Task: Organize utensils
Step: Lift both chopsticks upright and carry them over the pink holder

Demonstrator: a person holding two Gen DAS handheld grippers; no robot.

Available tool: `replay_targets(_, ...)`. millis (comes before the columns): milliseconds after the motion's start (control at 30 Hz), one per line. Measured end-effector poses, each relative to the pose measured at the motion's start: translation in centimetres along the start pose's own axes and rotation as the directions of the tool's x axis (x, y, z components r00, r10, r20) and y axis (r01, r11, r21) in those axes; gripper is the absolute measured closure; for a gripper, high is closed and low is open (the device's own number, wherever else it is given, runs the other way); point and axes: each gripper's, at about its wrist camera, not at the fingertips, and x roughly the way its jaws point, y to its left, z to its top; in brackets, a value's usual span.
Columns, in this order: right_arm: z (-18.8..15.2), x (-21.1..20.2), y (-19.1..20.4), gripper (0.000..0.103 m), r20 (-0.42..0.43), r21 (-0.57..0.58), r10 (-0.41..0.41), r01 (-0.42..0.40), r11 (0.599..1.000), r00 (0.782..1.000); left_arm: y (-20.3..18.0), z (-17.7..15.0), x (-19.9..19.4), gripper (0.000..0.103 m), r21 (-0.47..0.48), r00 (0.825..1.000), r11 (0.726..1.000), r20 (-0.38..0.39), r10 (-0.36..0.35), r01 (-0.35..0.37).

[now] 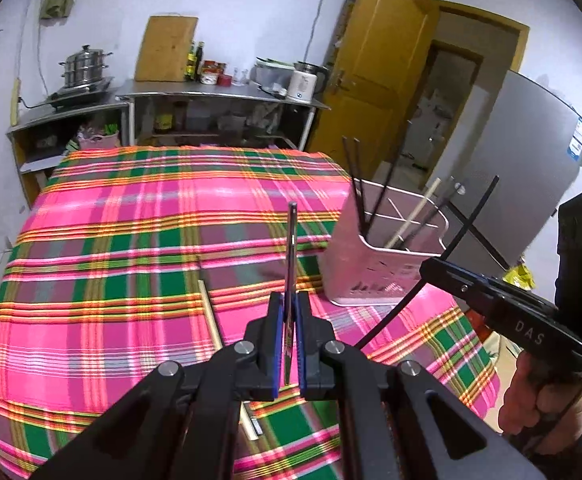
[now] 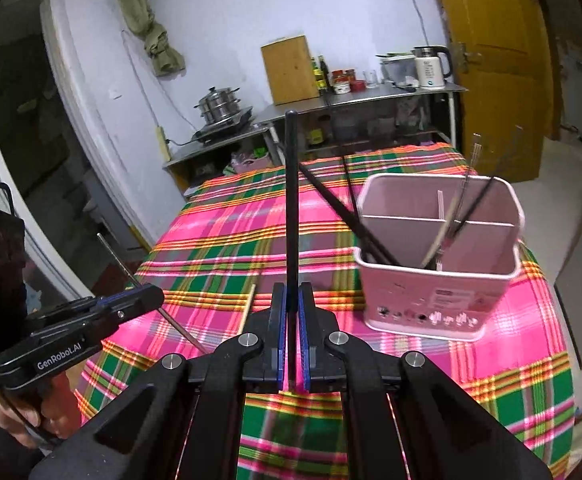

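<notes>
My left gripper [image 1: 290,300] is shut on a thin metal chopstick [image 1: 291,248] that points up and away over the plaid table. My right gripper [image 2: 291,292] is shut on a black chopstick [image 2: 291,200], held upright. The right gripper also shows in the left wrist view [image 1: 427,266], with its black chopstick [image 1: 467,224] slanting beside the holder. The left gripper shows in the right wrist view [image 2: 153,294]. A pink utensil holder [image 2: 437,256] with dividers stands at the table's right and holds several chopsticks; it also shows in the left wrist view [image 1: 387,256]. A wooden chopstick [image 1: 211,316] lies on the cloth.
The table has a pink, green and yellow plaid cloth [image 1: 131,240]. Behind it stand steel shelves [image 1: 219,92] with a steamer pot [image 1: 85,66], a cutting board, bottles and a kettle. A yellow door [image 1: 383,60] and a grey fridge [image 1: 523,168] are at the right.
</notes>
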Motion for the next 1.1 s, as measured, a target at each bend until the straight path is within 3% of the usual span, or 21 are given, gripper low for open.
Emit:
replay_targets(233,0.4,-1.6,-2.3,0.098,0.028,0.039,-0.033,0.031,0.999,0.999,-2.8,0.7,1.5,0.097,0.015,0.998,0.998,-0.02,-0.054,0.055)
replay_targets(467,2.4,-3.4,-3.4,0.098,0.087,0.05,-0.057,0.053,0.997,0.995,-5.3,3.7,1.5,0.097,0.049,0.995,0.994,0.016,-0.103,0.102)
replay_targets(800,5.7,-5.6,-4.5,0.098,0.176,0.055,-0.089,0.081,0.995,0.98,-7.1,8.0,2.3,0.097,0.052,0.987,0.988,0.068,-0.148,0.145)
replay_targets(1100,8.2,-5.2,-5.4,0.098,0.216,0.067,-0.107,0.095,0.993,0.971,-8.2,10.6,3.8,0.097,0.05,0.984,0.989,0.105,-0.147,0.142)
